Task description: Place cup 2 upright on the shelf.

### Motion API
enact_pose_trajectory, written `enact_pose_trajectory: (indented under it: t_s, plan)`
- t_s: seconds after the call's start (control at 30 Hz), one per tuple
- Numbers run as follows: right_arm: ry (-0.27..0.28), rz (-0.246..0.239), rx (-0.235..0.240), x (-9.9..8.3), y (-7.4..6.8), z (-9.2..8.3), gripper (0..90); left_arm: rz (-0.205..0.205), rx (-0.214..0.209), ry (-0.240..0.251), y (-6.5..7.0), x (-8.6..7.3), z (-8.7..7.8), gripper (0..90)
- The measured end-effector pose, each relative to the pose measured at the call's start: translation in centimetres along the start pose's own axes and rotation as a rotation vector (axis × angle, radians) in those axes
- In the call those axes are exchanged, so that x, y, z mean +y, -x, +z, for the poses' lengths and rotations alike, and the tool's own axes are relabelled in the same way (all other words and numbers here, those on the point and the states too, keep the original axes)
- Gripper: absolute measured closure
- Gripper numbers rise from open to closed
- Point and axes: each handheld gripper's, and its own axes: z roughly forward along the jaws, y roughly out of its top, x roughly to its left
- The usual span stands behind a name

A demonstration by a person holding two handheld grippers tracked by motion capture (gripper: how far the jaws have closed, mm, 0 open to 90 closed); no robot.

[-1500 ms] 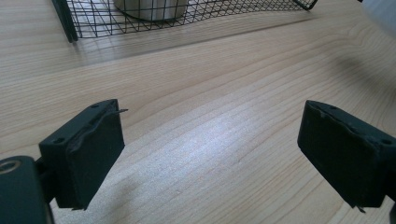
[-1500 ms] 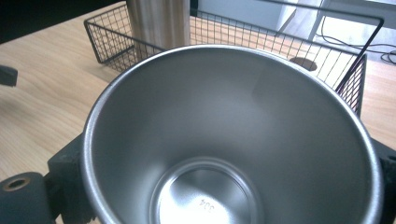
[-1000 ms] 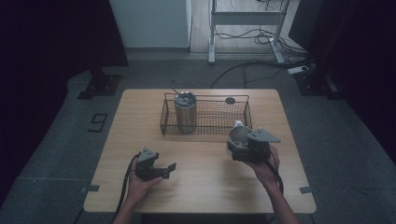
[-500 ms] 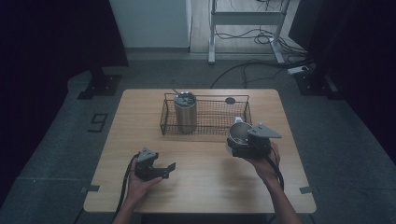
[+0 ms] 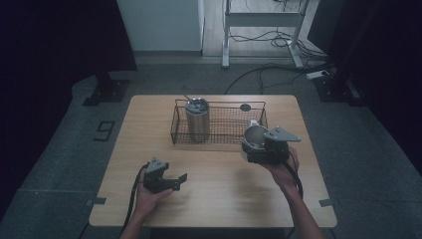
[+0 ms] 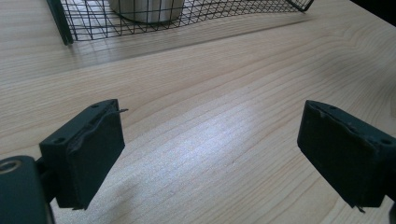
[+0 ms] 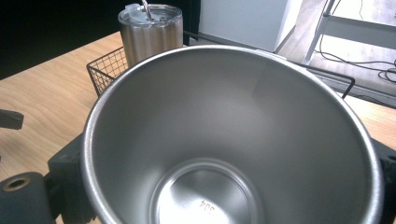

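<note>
My right gripper (image 5: 259, 144) is shut on an open stainless steel cup (image 5: 253, 135), held just in front of the right end of a black wire basket (image 5: 221, 130). In the right gripper view the cup (image 7: 224, 140) gapes toward the camera, with one black finger (image 7: 65, 175) pressed on its left side. A lidded steel tumbler (image 5: 197, 118) with a straw stands upright in the basket's left part and also appears as the tumbler (image 7: 150, 32). My left gripper (image 5: 180, 181) rests low at the table's front left, open; in its own view, the left gripper (image 6: 210, 154) has bare wood between its jaws.
The wooden table (image 5: 224, 199) carries a small dark disc (image 5: 245, 107) behind the basket. The basket's mesh corner (image 6: 84, 18) lies ahead of the left gripper. A metal rack (image 5: 263, 20) and floor cables (image 5: 268, 40) are beyond the table.
My right gripper has edged slightly up and toward the basket with the cup. The left gripper has stayed put.
</note>
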Motion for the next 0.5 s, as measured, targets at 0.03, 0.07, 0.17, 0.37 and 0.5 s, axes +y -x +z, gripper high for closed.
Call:
enact_pose_trajectory:
  t_s: [0.03,0.07,0.17,0.37,0.5]
  plan:
    - [0.000,0.000,0.000,0.00,0.00,0.00,6.6,0.000,-0.001,0.001,0.02,0.00,-0.01,7.3]
    - [0.001,-0.002,0.000,0.09,0.03,0.00,6.6,0.002,0.000,0.000,0.03,0.00,-0.01,7.3]
    - [0.005,0.001,0.004,0.38,0.17,0.04,6.6,0.006,0.005,-0.006,0.01,-0.07,0.10,7.3]
    - [0.004,0.007,0.004,0.51,0.51,0.22,6.6,0.006,0.005,-0.004,0.00,-0.05,0.04,7.3]
    - [0.002,0.012,0.006,0.57,0.67,0.35,6.6,0.006,0.005,-0.007,-0.01,-0.08,0.09,7.3]
